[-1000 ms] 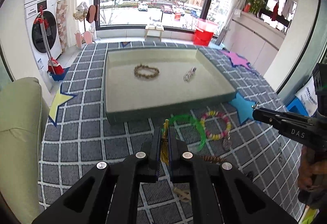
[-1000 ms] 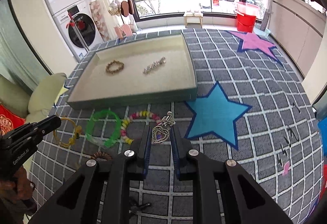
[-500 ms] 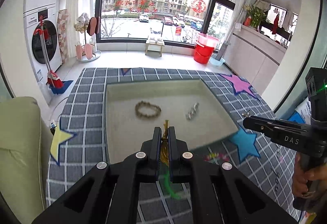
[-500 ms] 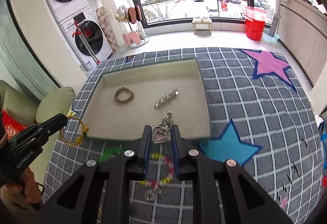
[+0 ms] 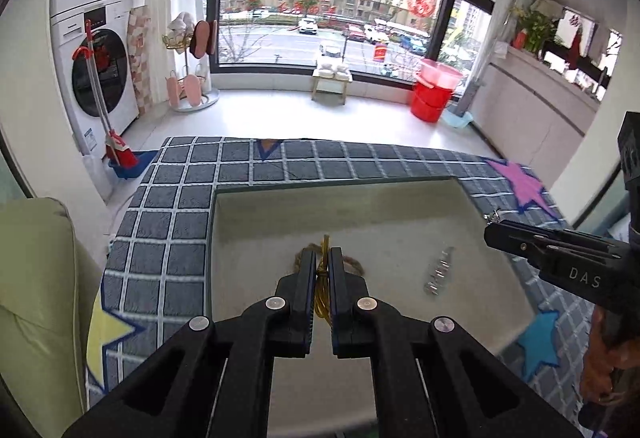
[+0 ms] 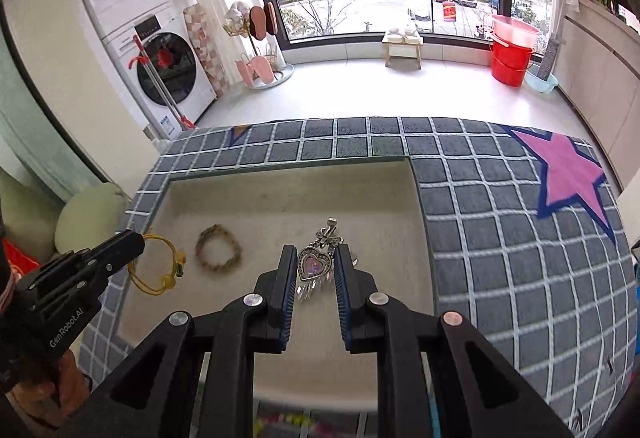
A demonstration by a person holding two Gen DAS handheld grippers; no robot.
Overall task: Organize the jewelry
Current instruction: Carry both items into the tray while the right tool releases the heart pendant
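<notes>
I hold the limp yellow cord bracelet pinched in the left hand-held gripper and the light, dangly silver heart pendant by its body in the right hand-held gripper.

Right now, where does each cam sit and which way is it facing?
Left wrist: on the left gripper, looking forward and down into the tray toward the window; shows its own fingers shut on a yellow cord bracelet, with the right gripper at the frame's right.
Right wrist: on the right gripper, same heading; shows its fingers shut on a heart pendant, the left gripper at lower left.
Shared: tray, brown bracelet, checked cloth, washing machine, red bucket.
</notes>
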